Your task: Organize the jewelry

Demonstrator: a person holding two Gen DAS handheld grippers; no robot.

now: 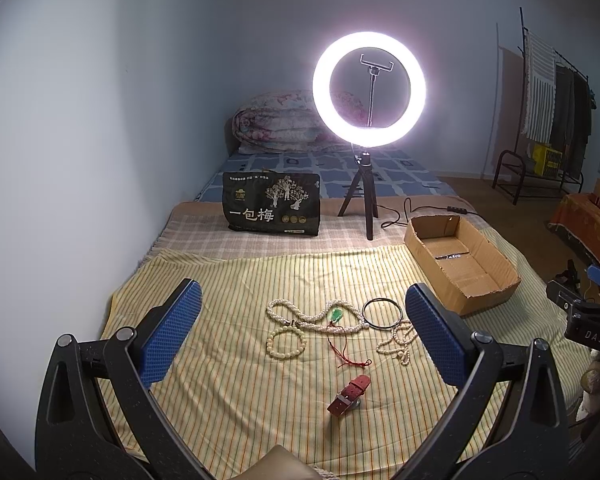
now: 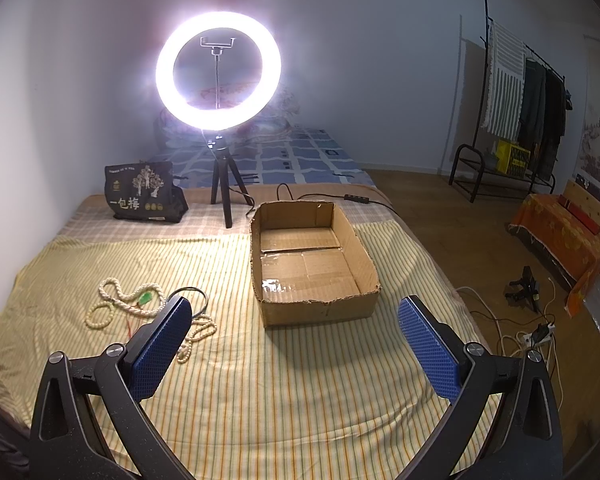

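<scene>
On the striped yellow cloth [image 1: 228,380] lies a group of jewelry: a long pearl necklace [image 1: 300,315] with a green pendant [image 1: 336,314], a cream bead bracelet [image 1: 286,343], a black ring bangle [image 1: 382,313], a smaller pearl strand [image 1: 396,342], a red cord [image 1: 346,356] and a red watch strap [image 1: 349,395]. My left gripper [image 1: 303,336] hangs open above and around them, touching none. An open cardboard box [image 2: 312,258] sits empty in front of my right gripper [image 2: 295,340], which is open and holds nothing. The right wrist view shows the jewelry [image 2: 140,304] at left, partly behind a finger.
A lit ring light on a tripod [image 1: 369,84] and a black printed bag [image 1: 271,208] stand at the far end of the cloth. Cables [image 2: 512,332] trail on the floor at right, near a clothes rack [image 2: 516,120]. The wall runs along the left.
</scene>
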